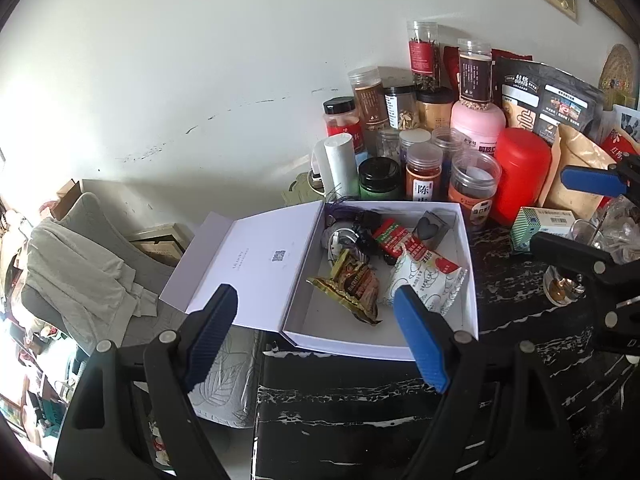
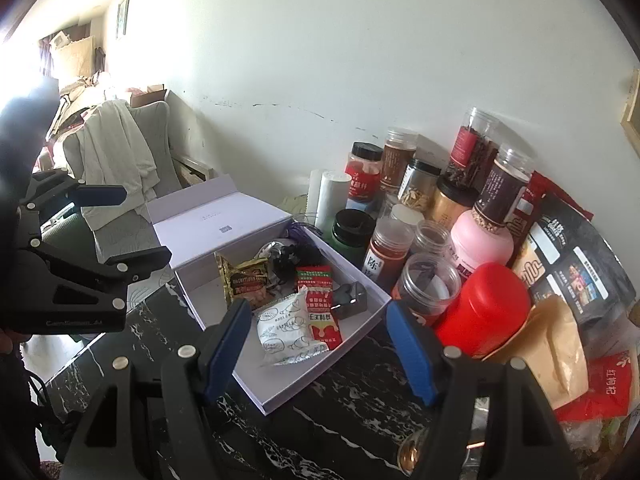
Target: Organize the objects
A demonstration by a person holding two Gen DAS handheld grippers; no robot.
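The left tool [image 1: 320,336] is spread wide with nothing between its blue pads, hovering over the near edge of the white box [image 1: 470,264], which sits on the black marbled worktop [image 1: 360,400] with its lid [image 1: 256,264] folded flat to the left. The right tool [image 2: 320,346] is likewise spread and empty, poised above the box's near right corner.

Inside the box lie a gold-brown snack packet [image 1: 354,284], a white snack pouch [image 1: 424,280], a red sachet [image 1: 394,238] and a small dark heart-marked box [image 1: 432,228], with a tangle of dark items at the back.

The left wrist view alone shows a green-striped carton [image 1: 540,226] and a glass [image 1: 584,234] on the worktop, right of the box, beside the right tool entering from the edge with its fingers parted. The right wrist view alone shows a red goji bag [image 2: 608,380] at its far right, and the left tool coming in from the left, level, fingers apart.

Behind the box stand crowded jars, a red canister [image 2: 486,308] and a pink bottle [image 2: 482,244]. Beyond the worktop's left end is a grey chair [image 1: 88,216] draped with cloth.
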